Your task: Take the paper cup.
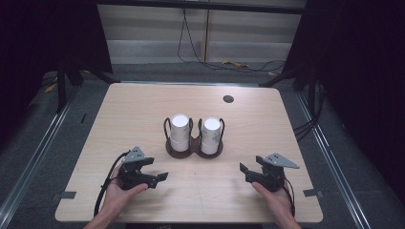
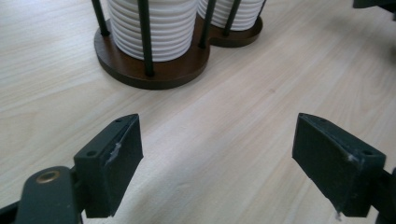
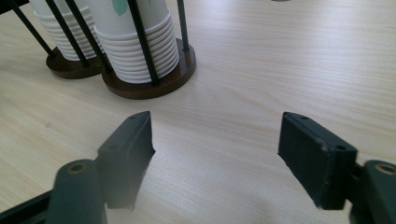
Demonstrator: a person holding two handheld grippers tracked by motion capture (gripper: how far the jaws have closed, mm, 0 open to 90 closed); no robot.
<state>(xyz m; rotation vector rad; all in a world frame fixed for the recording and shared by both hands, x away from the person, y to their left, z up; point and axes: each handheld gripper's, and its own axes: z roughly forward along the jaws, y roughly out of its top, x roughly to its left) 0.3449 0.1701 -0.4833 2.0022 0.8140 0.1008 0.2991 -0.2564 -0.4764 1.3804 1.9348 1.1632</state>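
While I am holding both hands low near the front edge of the table (image 1: 143,102), the left claw (image 1: 160,178) is standing with its jaws wide apart and gripping nothing. I am seeing the right claw (image 1: 244,171) spread apart in the same way, also with nothing between its jaws. Between them and farther back, a dark wooden cup holder (image 1: 194,149) is sitting on the table, carrying two stacks of white paper cups (image 1: 180,132) inside its thin black rods. Both claws are pointing toward it, well apart from it.
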